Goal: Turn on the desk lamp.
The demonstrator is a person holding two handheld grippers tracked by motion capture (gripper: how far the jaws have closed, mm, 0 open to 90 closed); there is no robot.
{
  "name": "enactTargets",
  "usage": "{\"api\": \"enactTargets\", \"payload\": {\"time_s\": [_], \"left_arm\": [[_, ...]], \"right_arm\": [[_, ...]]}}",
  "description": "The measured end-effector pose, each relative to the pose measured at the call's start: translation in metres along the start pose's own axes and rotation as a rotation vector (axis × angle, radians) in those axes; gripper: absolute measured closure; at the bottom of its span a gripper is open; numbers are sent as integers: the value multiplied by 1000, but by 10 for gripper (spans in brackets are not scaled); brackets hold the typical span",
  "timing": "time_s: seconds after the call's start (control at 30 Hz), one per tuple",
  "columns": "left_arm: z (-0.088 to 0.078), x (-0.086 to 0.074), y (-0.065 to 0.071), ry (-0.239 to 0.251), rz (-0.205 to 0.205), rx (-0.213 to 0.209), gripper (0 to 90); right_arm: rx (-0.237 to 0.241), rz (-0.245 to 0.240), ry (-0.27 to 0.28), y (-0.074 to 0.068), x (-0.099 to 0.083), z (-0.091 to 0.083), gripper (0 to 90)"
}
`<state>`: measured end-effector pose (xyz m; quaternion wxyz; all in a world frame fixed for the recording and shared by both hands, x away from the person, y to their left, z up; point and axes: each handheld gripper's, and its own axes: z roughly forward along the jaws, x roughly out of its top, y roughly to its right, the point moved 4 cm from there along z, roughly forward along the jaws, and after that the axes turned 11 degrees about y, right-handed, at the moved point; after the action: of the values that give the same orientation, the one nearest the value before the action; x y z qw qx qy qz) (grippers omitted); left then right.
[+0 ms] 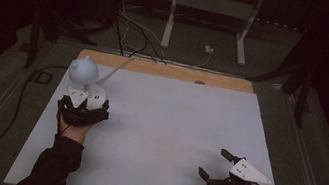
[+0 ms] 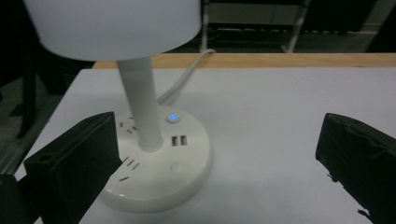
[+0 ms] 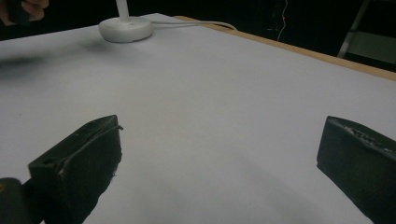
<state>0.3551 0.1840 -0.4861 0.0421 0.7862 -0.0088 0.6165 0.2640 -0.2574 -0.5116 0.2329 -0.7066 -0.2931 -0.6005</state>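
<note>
A white desk lamp (image 1: 84, 71) stands at the table's far left, its round base (image 2: 159, 175) carrying sockets, two USB ports (image 2: 179, 140) and a blue lit button (image 2: 173, 116). Its stem (image 2: 140, 102) rises to a white shade (image 2: 112, 23). My left gripper (image 1: 85, 105) is open just in front of the base, its left jaw close against the base's side, nothing held; in its own view the gripper (image 2: 217, 163) straddles the base's right part. My right gripper (image 1: 214, 162) stands open over bare table near the front right, and is empty in its own view (image 3: 219, 163).
The lamp's white cable (image 2: 187, 84) runs back over the wooden table edge (image 1: 166, 71). The white tabletop (image 1: 172, 124) spreads between the two hands. Beyond the table stand a white-legged frame (image 1: 211, 14) and floor cables (image 1: 132, 31). The lamp base (image 3: 125, 28) lies far off.
</note>
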Motion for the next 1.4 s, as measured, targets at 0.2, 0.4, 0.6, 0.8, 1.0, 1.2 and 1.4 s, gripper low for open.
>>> {"api": "enactTargets", "payload": {"time_s": [0.2, 0.4, 0.6, 0.8, 1.0, 1.2, 1.4], "left_arm": [[8, -10, -2, -23, 38, 45, 63], [14, -17, -6, -55, 13, 77, 165], [16, -17, -11, -53, 6, 104, 394], [20, -18, -17, -58, 1, 122, 590], [23, -21, -17, -68, 18, 91, 759], [27, -26, -19, -95, 40, 57, 885], [32, -30, -19, -109, 39, 37, 900]], "right_arm": [[3, 0, -2, 0, 0, 0, 0], [3, 3, -2, 1, 0, 0, 0], [5, 3, -3, 1, -1, 0, 0], [6, 4, -6, 1, -1, 0, 0], [7, 6, -7, 1, -1, 0, 0], [8, 5, -6, 1, -1, 0, 0], [9, 6, -8, 1, -1, 0, 0]]}}
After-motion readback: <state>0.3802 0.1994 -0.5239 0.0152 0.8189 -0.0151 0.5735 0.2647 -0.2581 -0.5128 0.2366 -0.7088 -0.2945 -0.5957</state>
